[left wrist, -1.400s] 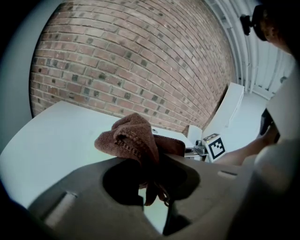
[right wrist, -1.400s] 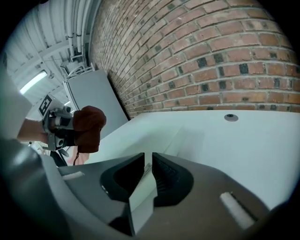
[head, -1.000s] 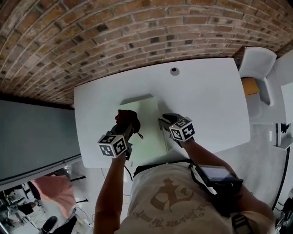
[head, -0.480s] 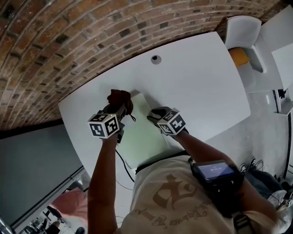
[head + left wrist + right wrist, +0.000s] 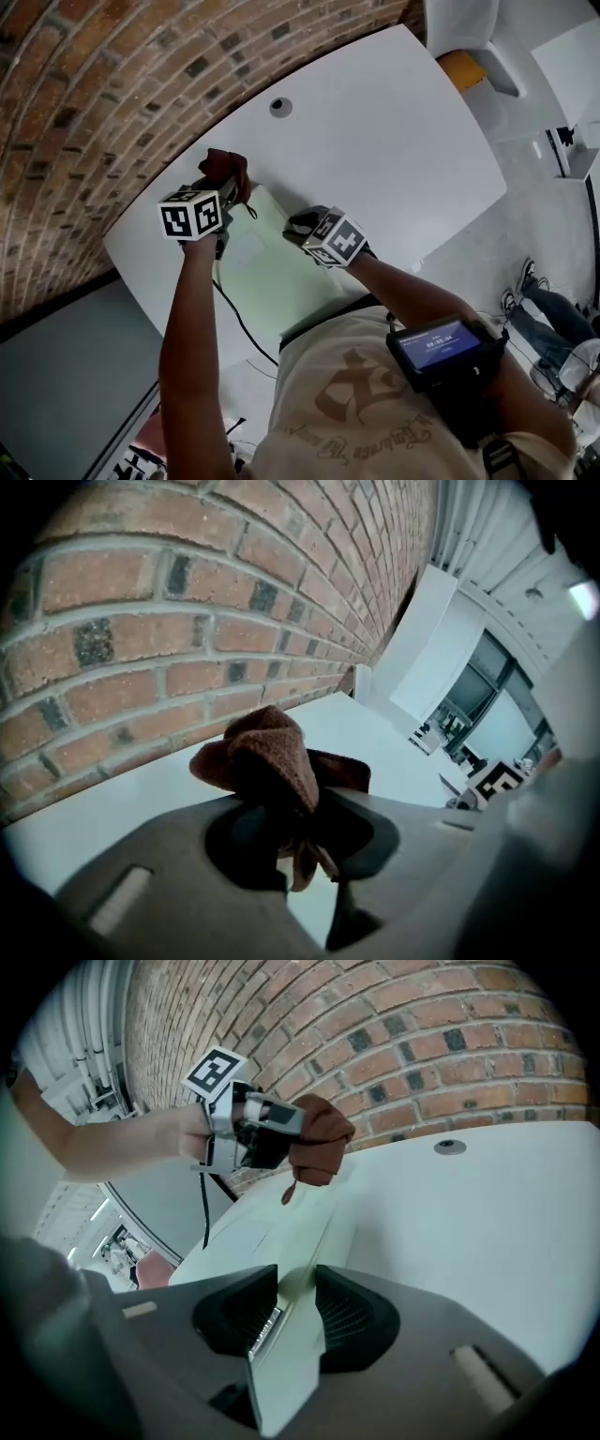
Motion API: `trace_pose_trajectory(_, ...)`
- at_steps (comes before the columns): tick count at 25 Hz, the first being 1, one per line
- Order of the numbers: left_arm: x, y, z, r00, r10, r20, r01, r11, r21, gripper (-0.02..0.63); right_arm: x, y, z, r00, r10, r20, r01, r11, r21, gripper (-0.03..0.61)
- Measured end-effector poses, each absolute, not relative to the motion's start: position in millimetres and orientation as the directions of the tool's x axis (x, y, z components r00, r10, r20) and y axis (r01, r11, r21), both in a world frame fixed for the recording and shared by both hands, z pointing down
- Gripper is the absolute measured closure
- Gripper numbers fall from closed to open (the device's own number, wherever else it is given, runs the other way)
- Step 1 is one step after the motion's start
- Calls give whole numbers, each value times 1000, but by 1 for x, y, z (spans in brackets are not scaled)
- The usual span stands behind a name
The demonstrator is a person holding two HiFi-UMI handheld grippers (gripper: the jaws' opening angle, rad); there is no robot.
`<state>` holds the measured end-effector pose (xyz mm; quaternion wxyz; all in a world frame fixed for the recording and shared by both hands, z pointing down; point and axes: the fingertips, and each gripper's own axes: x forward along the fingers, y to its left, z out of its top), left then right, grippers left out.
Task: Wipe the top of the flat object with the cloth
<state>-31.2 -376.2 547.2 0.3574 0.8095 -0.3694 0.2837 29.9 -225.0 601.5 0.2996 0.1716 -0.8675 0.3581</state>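
Note:
A pale green flat board (image 5: 267,272) lies on the white table (image 5: 394,141). My left gripper (image 5: 217,187) is shut on a bunched brown cloth (image 5: 227,167) at the board's far left corner, close to the brick wall. In the left gripper view the cloth (image 5: 272,761) bulges out above the jaws. In the right gripper view the cloth (image 5: 319,1138) hangs over the board's far end (image 5: 281,1222). My right gripper (image 5: 298,225) sits at the board's right edge. Its jaws have just been closing, and the board's edge (image 5: 286,1335) is pinched between them.
A round grommet (image 5: 280,106) sits in the table near the brick wall (image 5: 94,84). A white chair with an orange cushion (image 5: 469,56) stands past the table's far right corner. A black cable (image 5: 239,323) hangs from the left gripper over the near edge.
The left gripper has carried the cloth from the board's middle to its far left corner, toward the wall. The right gripper has stayed at the board's right edge. The head view has swung.

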Motion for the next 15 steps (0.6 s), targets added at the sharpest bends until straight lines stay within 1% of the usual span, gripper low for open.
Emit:
trace_pose_trajectory(5, -14, -395, 575, 575, -309, 757, -784, -471, 404, 529, 31, -227, 602, -770, -91, 632, -514, 675, -529, 442)
trace_pose_trajectory(10, -5, -374, 616, 563, -120, 818, -764, -454, 459, 531, 32, -225, 601, -763, -96, 639, -531, 657, -535, 443)
trace_pose_trajectory(15, -27, -363, 621, 516, -55, 855, -765, -479, 431, 531, 34, -224, 602, -747, -104, 656, -546, 660, -516, 443)
